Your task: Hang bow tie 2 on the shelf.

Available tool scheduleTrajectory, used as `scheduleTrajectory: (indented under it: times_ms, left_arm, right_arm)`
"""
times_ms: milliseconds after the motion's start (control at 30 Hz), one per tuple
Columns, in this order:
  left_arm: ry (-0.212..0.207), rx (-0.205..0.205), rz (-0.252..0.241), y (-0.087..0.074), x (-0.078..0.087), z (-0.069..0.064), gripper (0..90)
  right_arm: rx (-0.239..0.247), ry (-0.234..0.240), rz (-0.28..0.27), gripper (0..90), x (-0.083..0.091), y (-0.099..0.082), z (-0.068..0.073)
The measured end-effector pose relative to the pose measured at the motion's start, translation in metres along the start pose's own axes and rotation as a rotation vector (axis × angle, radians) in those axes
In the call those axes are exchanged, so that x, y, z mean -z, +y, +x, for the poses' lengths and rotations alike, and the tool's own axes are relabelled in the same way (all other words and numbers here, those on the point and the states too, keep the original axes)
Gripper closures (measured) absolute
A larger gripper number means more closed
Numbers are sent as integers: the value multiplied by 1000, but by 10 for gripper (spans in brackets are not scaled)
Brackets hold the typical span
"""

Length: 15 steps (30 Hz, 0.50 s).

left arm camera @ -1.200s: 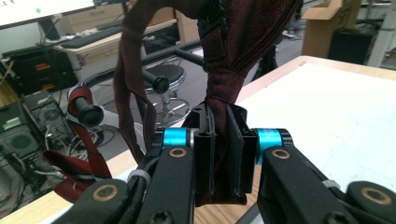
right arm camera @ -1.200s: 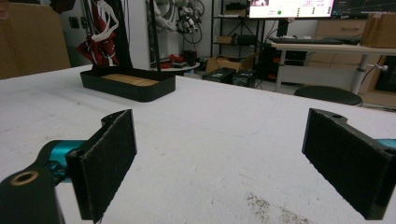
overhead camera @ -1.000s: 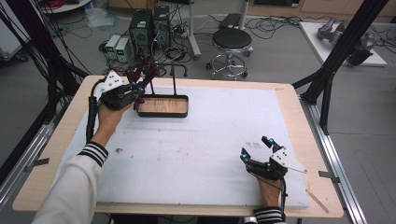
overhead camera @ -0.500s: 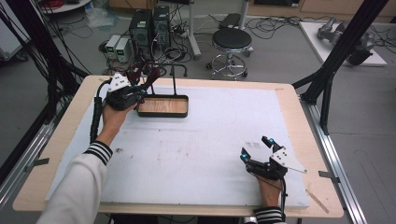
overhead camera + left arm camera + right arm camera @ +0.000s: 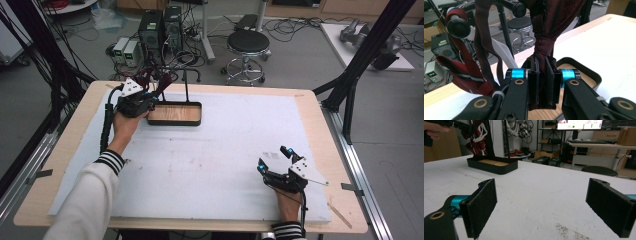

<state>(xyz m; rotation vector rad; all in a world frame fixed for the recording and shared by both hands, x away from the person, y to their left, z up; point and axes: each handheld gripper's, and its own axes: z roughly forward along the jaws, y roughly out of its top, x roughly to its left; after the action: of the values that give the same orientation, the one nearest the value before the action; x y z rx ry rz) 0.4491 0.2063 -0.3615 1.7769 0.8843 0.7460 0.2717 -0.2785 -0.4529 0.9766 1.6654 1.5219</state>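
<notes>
A dark red tie [image 5: 544,30] hangs from a black rack bar [image 5: 517,8], and my left gripper [image 5: 541,75] is shut on its lower end, just above the black tray with a wooden floor [image 5: 584,68]. In the high view this left gripper [image 5: 152,97] is at the tray's [image 5: 175,121] left end, at the back left of the table. A second red tie with grey stripes [image 5: 461,72] hangs to its left. My right gripper [image 5: 273,157] rests on the white mat at the front right, open; nothing lies between its pads [image 5: 481,207].
The rack's thin upright pole [image 5: 186,87] rises from the tray. In the right gripper view the tray [image 5: 491,167] is far off at the left, with white mat [image 5: 544,185] in between. A stool [image 5: 248,42] and computers [image 5: 160,25] stand beyond the table.
The left hand has shifted only slightly by the tray, still gripping the tie. The right gripper has not moved.
</notes>
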Motion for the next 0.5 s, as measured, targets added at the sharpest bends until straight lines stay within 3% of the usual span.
scheduleTrajectory:
  times_ms: [133,267,500]
  left_arm:
    - [5,6,13,2,-1,1,822]
    - [-10,62,24,2,-1,1,823]
    - [4,92,82,0,-4,1,825]
  right_arm:
    - [-1,-1,-1,92,0,0,0]
    - [-1,-1,-1,92,0,0,0]
    - [5,0,-2,92,0,0,0]
